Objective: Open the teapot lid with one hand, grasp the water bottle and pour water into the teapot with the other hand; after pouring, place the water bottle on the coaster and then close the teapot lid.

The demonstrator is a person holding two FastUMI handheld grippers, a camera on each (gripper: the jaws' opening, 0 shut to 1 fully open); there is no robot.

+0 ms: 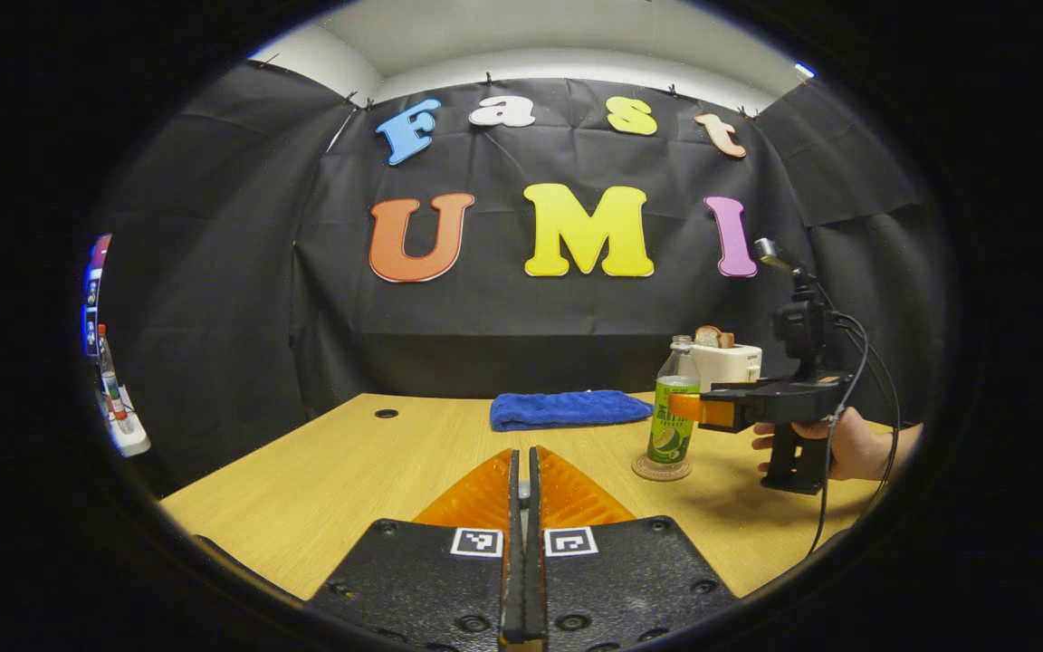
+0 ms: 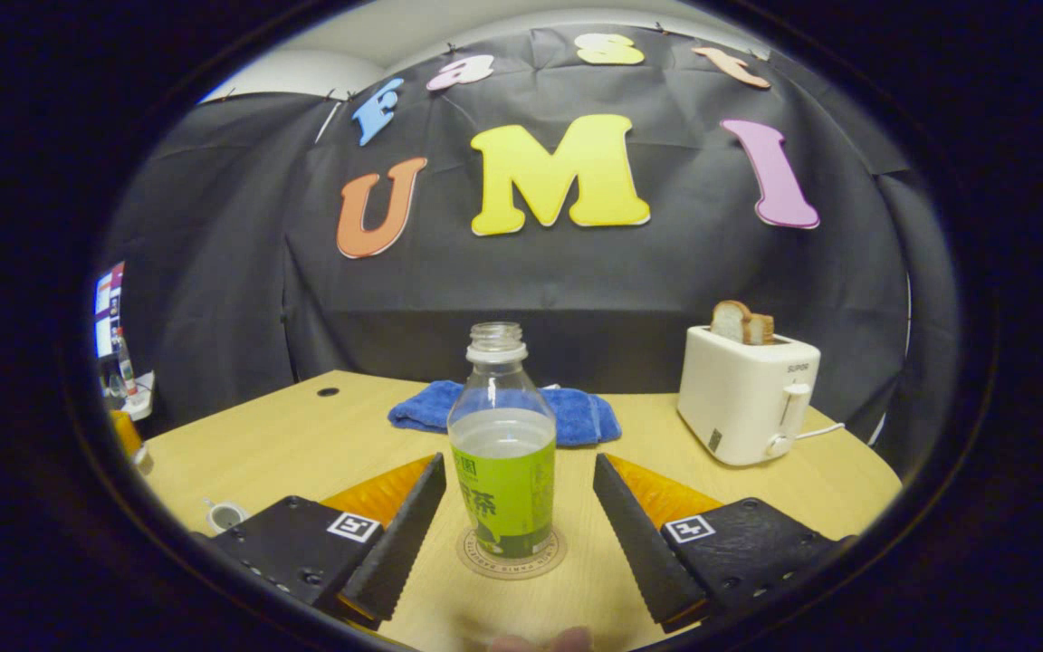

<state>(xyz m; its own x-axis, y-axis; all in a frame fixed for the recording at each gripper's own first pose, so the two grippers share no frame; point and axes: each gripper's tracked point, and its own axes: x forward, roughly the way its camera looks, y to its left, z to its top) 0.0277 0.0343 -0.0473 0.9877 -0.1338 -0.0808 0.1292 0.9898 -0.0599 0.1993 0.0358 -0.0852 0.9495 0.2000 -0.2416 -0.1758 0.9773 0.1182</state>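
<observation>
A light wooden table (image 2: pixel 322 435) is set before the black cloth wall of the booth, its far edge running close along the cloth. In the right gripper view, the right gripper (image 2: pixel 517 507) is held with its fingers wide apart, one on each side of the water bottle (image 2: pixel 502 453) and clear of it. The bottle, uncapped and partly filled, stands upright on a round coaster (image 2: pixel 512 554) near the table's front edge. Behind it a folded blue towel (image 2: pixel 576 412) lies toward the far edge, and a white toaster (image 2: pixel 743 394) with bread slices (image 2: pixel 739 323) in its slots stands to the right, near the rounded corner. A small white object (image 2: pixel 224 516) is seen at the left front edge; what it is cannot be told. In the left gripper view, the left gripper (image 1: pixel 523 493) is held with its fingers pressed together on nothing, over a broad bare stretch of tabletop. Farther right, the right gripper is seen in a hand (image 1: pixel 847 444), its fingers flanking the bottle. A cable hole (image 1: pixel 386 413) lies near the far left corner.
</observation>
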